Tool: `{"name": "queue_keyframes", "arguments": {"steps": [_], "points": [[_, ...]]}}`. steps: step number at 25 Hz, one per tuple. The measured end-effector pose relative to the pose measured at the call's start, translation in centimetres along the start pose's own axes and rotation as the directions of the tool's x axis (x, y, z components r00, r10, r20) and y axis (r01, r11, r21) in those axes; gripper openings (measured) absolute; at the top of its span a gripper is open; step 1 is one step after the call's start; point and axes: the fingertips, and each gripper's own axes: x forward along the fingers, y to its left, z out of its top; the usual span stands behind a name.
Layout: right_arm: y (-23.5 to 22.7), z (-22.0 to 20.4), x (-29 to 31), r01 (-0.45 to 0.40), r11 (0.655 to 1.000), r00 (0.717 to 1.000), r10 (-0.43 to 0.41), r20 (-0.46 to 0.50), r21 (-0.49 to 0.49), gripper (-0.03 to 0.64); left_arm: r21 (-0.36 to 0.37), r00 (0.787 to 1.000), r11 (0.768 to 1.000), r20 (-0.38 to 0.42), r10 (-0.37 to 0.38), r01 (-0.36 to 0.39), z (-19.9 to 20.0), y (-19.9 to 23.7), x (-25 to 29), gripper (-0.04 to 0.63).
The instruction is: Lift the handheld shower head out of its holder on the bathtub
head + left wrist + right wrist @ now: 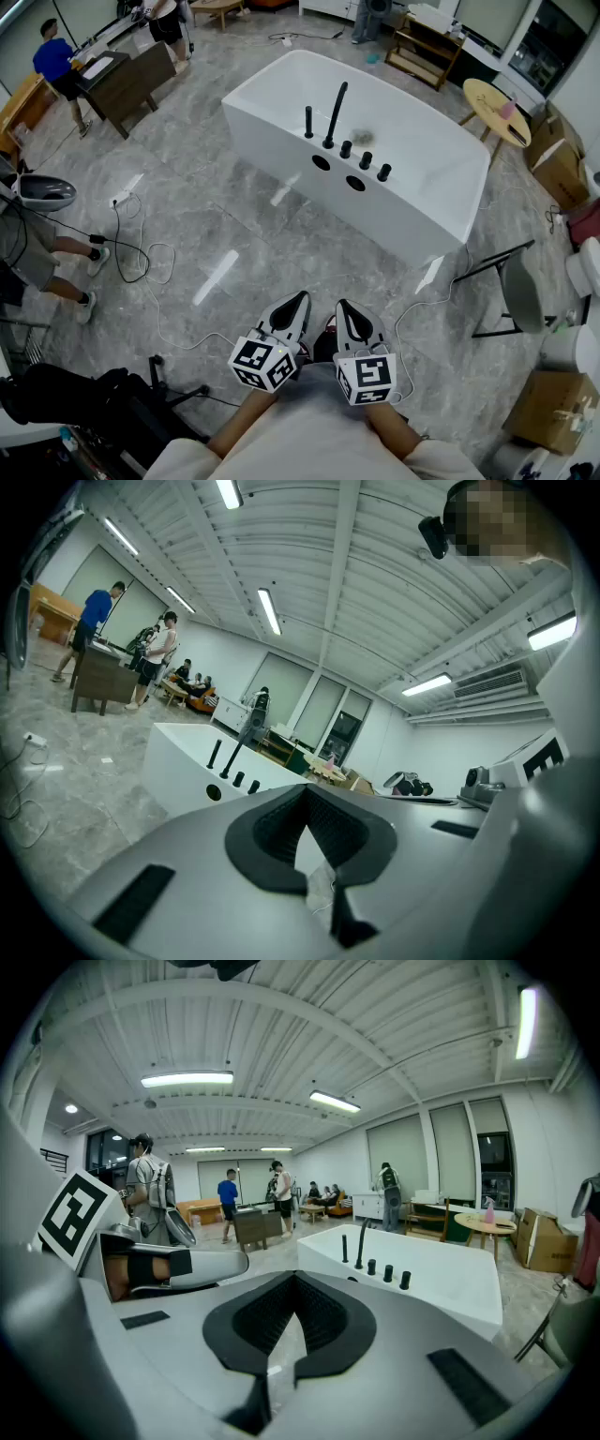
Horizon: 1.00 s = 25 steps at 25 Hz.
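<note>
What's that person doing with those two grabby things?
A person holds a gripper in each hand. The left gripper and right gripper are both shut and empty, close to the body. The white bathtub stands some way ahead across the floor. Its black shower head sits in its holder, untouched.

From the person's head, one camera looks steeply down past the left gripper (296, 302) and right gripper (345, 307) to the floor (216, 216) and the bathtub (281, 141), well ahead. Each gripper camera sits close behind its own fingers (272, 832), facing nearly level across the room. All three share the bathtub.
</note>
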Motion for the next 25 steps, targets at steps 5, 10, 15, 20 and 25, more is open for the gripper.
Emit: {"name": "queue_keyframes", "arguments": {"steps": [5, 10, 15, 20, 25], "points": [[-1.6, 1.2, 1.3, -0.018, 1.0, 1.0, 0.018, 0.01, -0.007, 0.017, 0.009, 1.0, 1.0, -0.003, -0.009, 0.009, 0.7, -0.1, 2.6, 0.003], [-3.7, 3.7, 3.0, -0.029, 1.0, 0.999, 0.029, 0.043, -0.01, 0.017, 0.031, 1.0, 0.999, 0.02, -0.008, 0.007, 2.8, -0.2, 5.1, 0.004], [-6.0, 4.2, 4.3, -0.043, 0.998, 0.998, 0.041, 0.044, 0.047, 0.018, 0.046, 1.0, 0.999, 0.021, -0.006, 0.005, 3.3, -0.6, 7.5, 0.005], [-9.2, 4.5, 5.2, -0.047, 0.997, 0.998, 0.043, 0.05, 0.068, 0.018, 0.049, 1.0, 0.999, 0.005, 0.006, -0.006, 3.2, -1.2, 10.6, 0.005], [-11.7, 4.1, 6.1, -0.068, 0.995, 0.997, 0.065, 0.035, 0.074, 0.018, 0.052, 0.999, 0.998, -0.004, 0.038, -0.038, 2.9, -1.8, 13.1, 0.005]]}}
